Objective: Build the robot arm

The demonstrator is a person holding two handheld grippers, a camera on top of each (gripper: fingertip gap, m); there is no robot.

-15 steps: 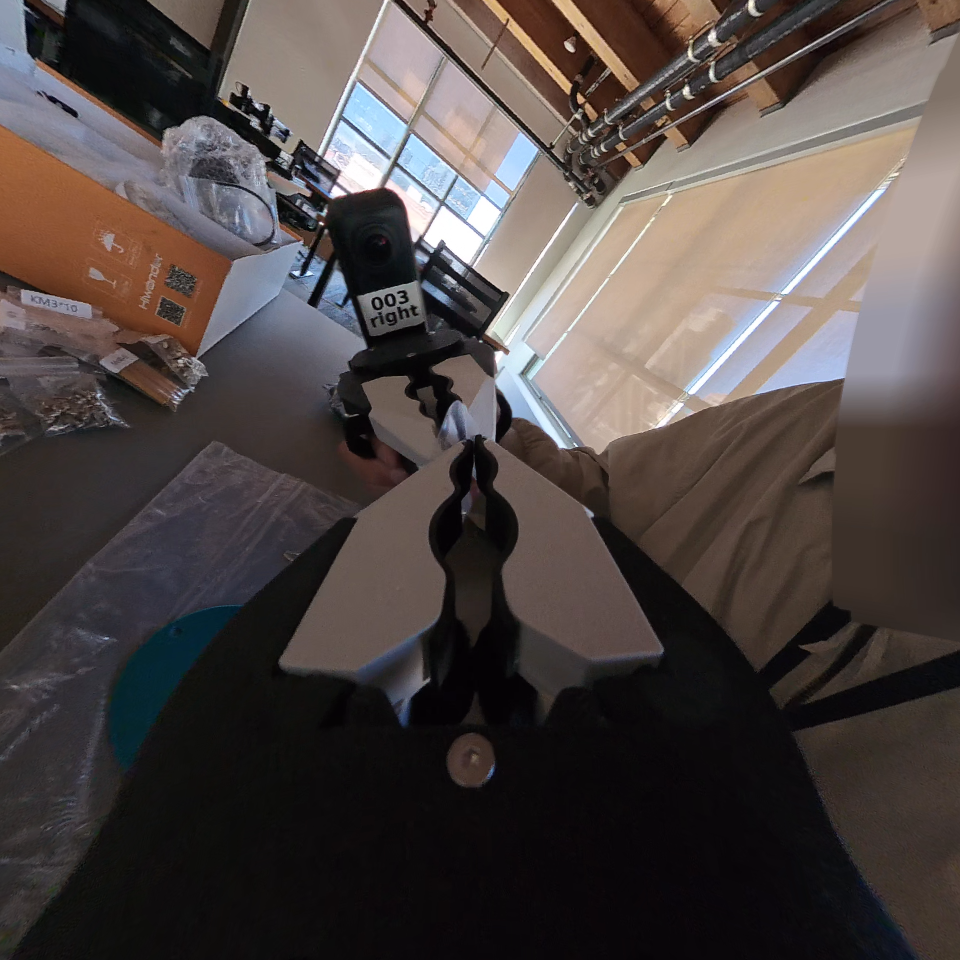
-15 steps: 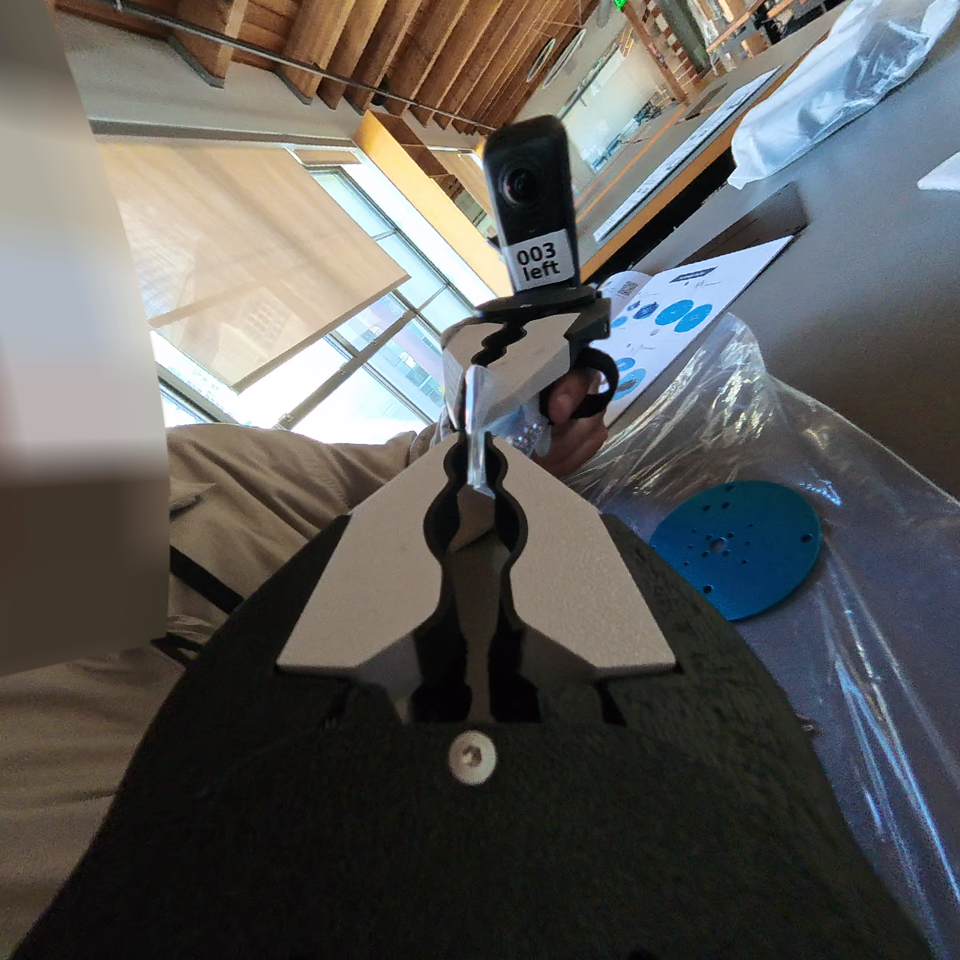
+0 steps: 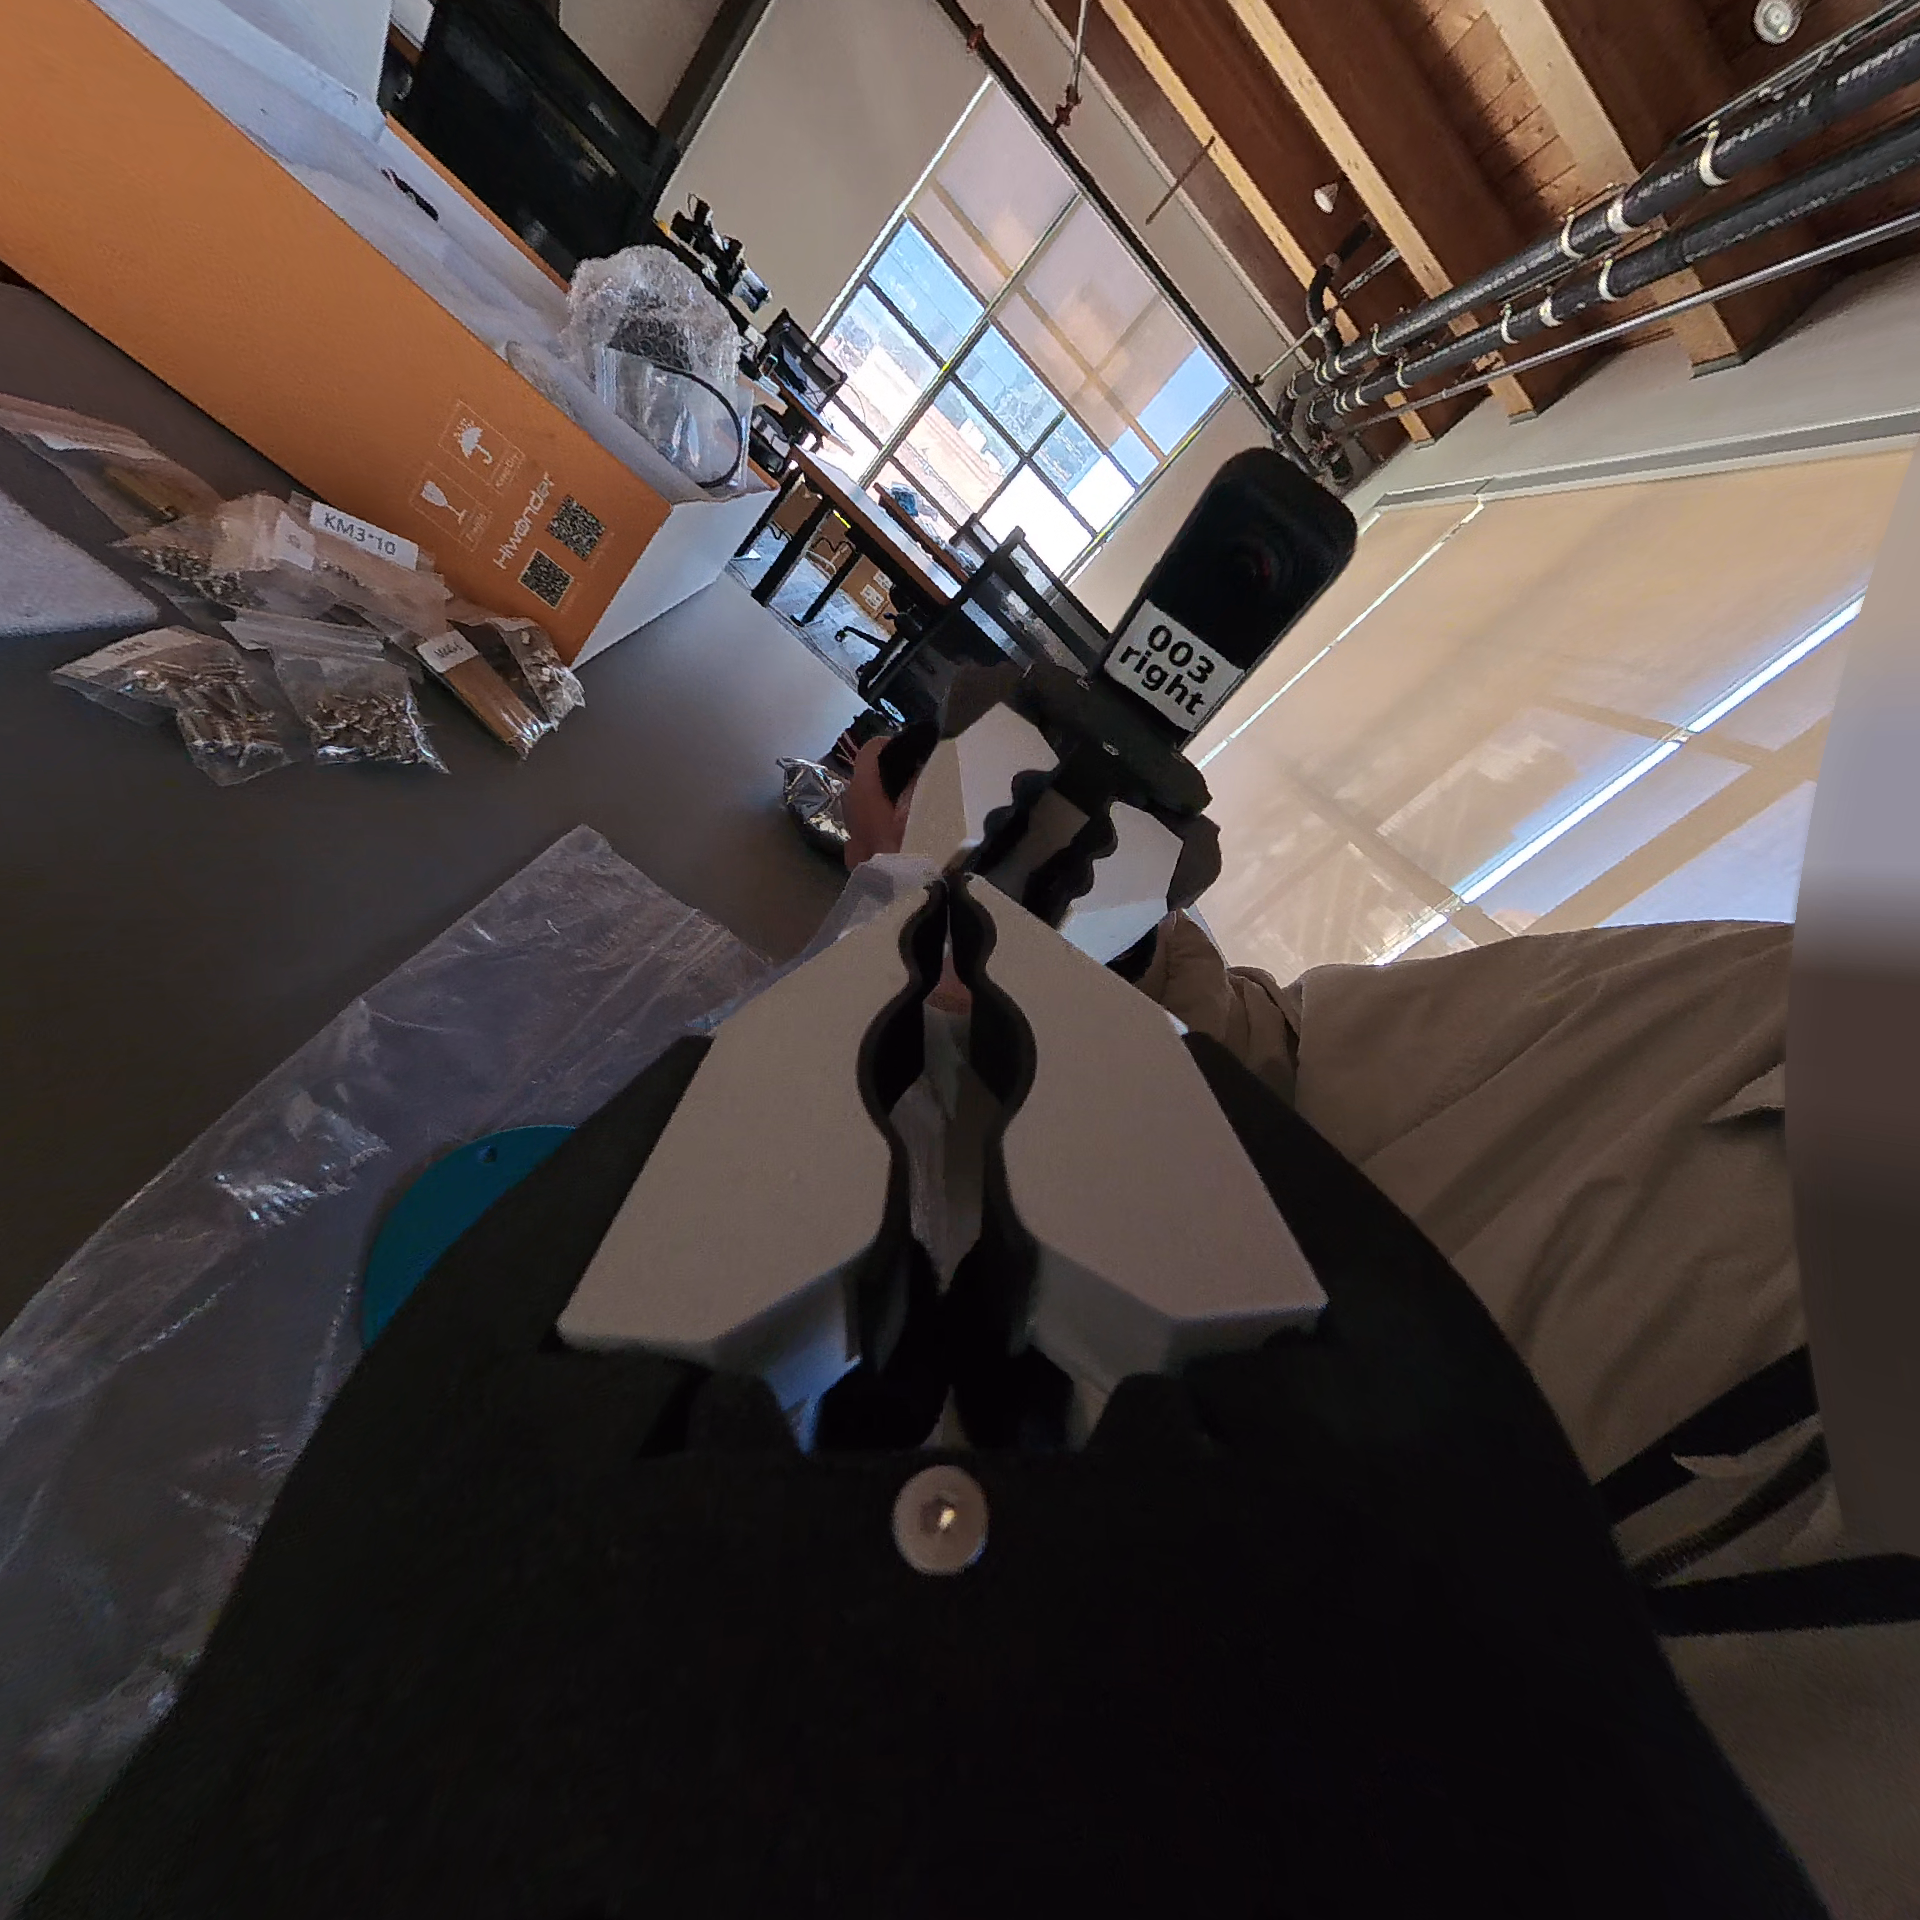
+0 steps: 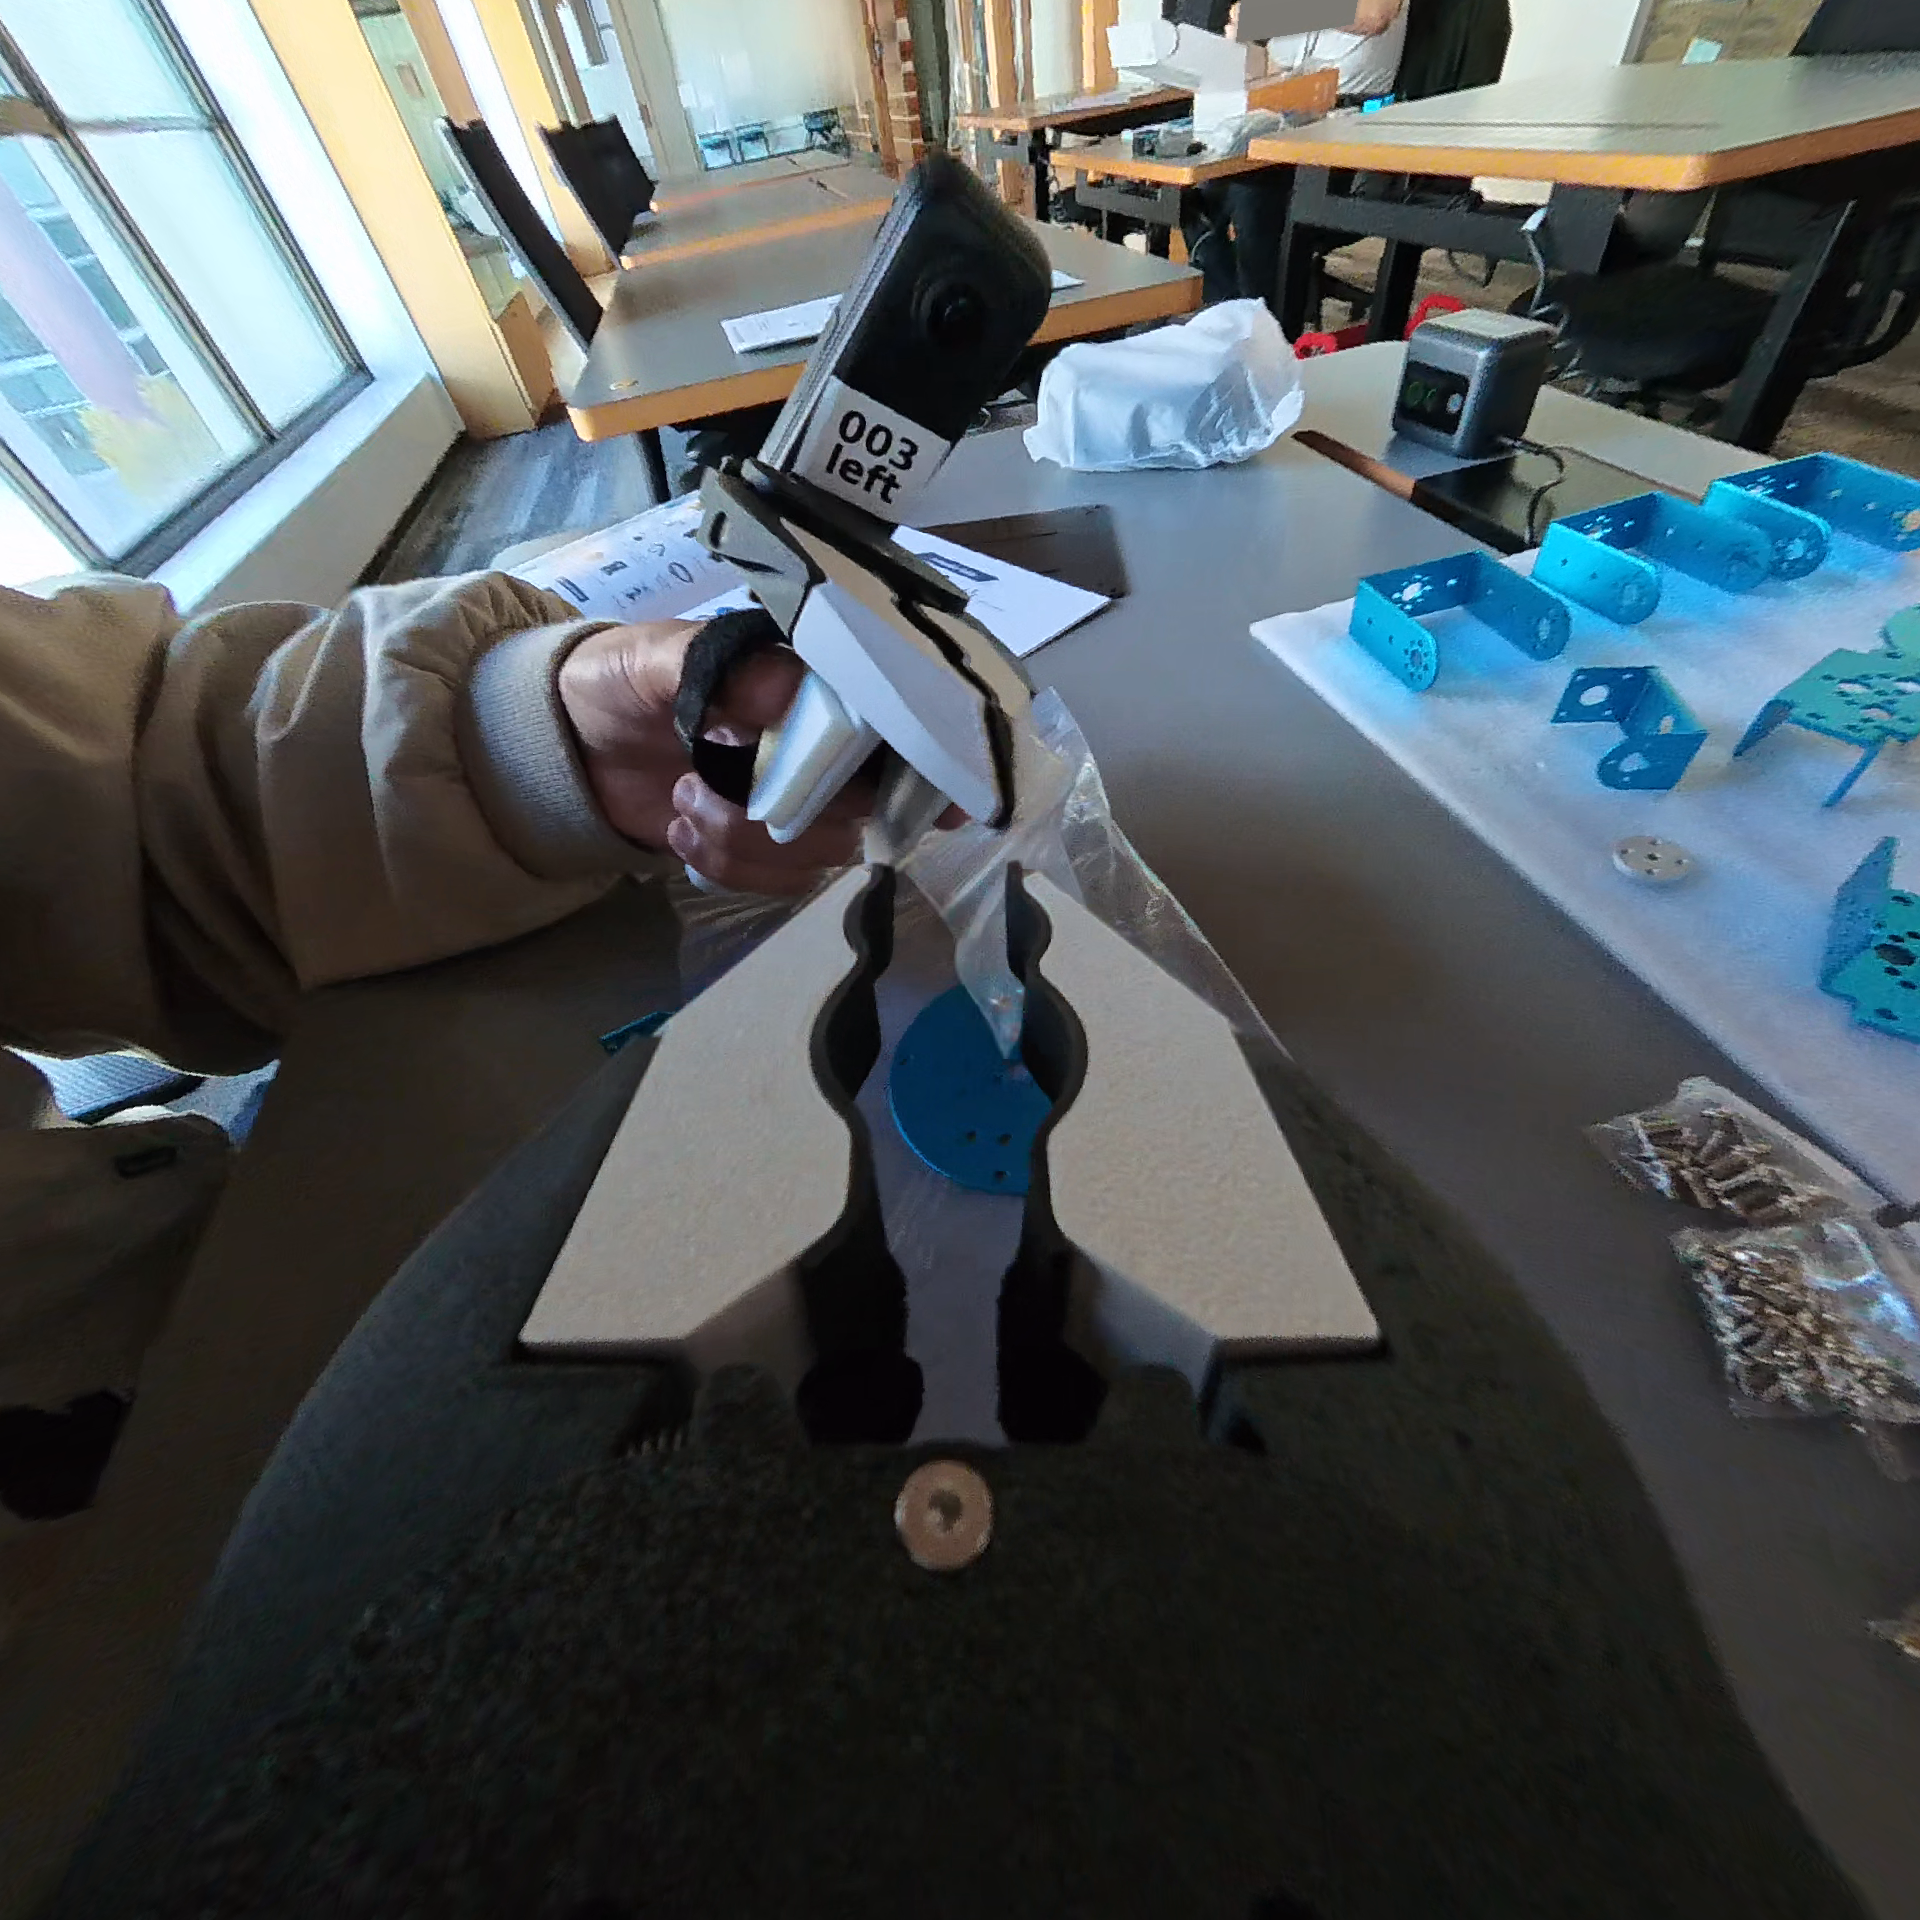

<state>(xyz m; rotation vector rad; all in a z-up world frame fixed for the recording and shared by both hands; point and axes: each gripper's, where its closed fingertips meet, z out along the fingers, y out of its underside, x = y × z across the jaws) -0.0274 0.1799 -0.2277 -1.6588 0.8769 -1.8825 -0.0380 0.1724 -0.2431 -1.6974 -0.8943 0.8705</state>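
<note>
Right claw [image 4: 948, 894] has sprung apart and let go of the small clear bag [image 4: 1039, 831], which half a second ago both claws pinched between them. Left claw [image 3: 948, 896] stays clamped on the bag's top edge, so it hangs from that claw alone above the blue disc [image 4: 966, 1101] lying on the grey surface [image 4: 1403, 935].

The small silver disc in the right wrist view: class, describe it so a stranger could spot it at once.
Find the white sheet on the right side of the grey table, where blue metal brackets lie. Near its front edge lies the small silver disc. It is the only round, uncoloured part there; everything around it is blue and angular.
</note>
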